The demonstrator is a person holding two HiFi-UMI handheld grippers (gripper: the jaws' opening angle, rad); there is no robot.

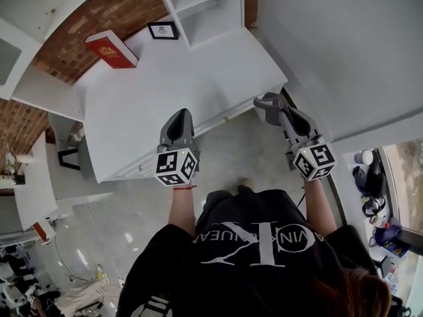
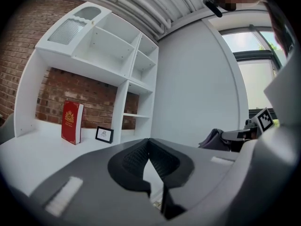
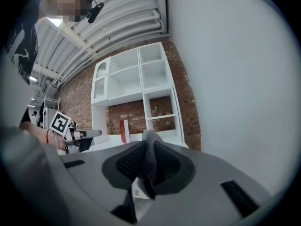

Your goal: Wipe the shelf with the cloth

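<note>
Left claw (image 2: 149,142), right claw (image 1: 274,109), one cloth (image 3: 150,152), one shelf (image 1: 198,88), one book (image 1: 111,50)

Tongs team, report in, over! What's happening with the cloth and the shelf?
Left tongs shut, empty. Right tongs shut on the grey cloth. Red book and picture frame stand on the white shelf. Over.

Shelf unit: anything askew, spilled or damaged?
Nothing stands out. The red book stands upright on the white surface, with the small picture frame beside it, apart. No spills or damage show. The cloth is pinched in the right gripper's jaws.
</note>
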